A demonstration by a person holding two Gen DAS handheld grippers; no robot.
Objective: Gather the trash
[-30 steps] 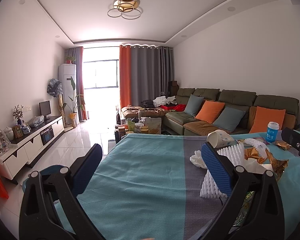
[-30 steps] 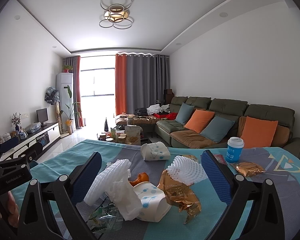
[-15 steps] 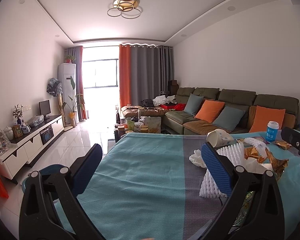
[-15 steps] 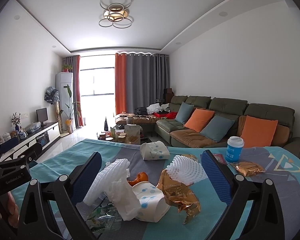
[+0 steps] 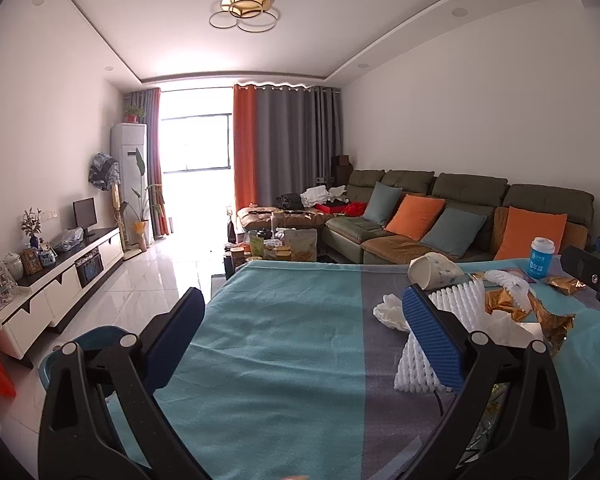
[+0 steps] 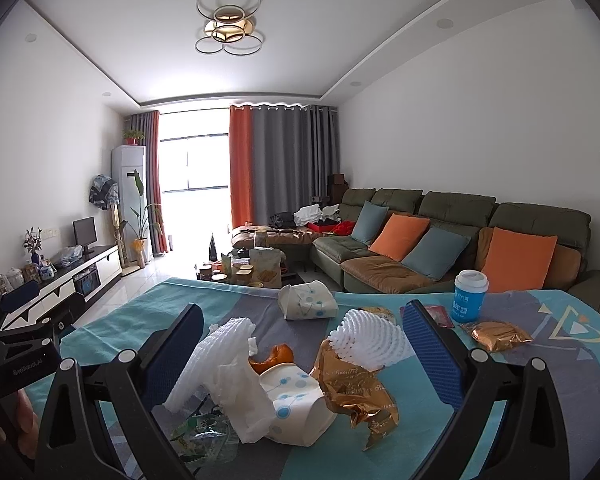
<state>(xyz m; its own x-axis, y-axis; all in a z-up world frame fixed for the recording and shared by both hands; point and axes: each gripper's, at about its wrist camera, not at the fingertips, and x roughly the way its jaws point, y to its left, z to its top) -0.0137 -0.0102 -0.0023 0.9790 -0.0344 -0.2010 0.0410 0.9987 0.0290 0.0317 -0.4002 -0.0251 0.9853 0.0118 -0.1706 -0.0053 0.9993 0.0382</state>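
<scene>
Trash lies in a heap on the teal and grey tablecloth [image 6: 512, 408]: white foam fruit nets [image 6: 216, 354] [image 6: 366, 338], crumpled tissue [image 6: 244, 404], a crushed paper cup [image 6: 296, 408], gold foil wrappers [image 6: 356, 392] [image 6: 500, 336], a tipped paper cup [image 6: 308, 302] and a green plastic wrapper [image 6: 202, 438]. My right gripper [image 6: 300, 354] is open and empty, hovering over the heap. My left gripper [image 5: 298, 340] is open and empty over the bare cloth [image 5: 280, 336], left of the heap; a foam net [image 5: 418, 360] lies by its right finger.
A blue lidded cup [image 6: 470, 296] stands upright behind the heap. A blue bin [image 5: 80, 350] sits on the floor at the table's left edge. A sofa [image 6: 460, 248], coffee table [image 6: 256, 268] and TV cabinet [image 5: 60, 284] lie beyond.
</scene>
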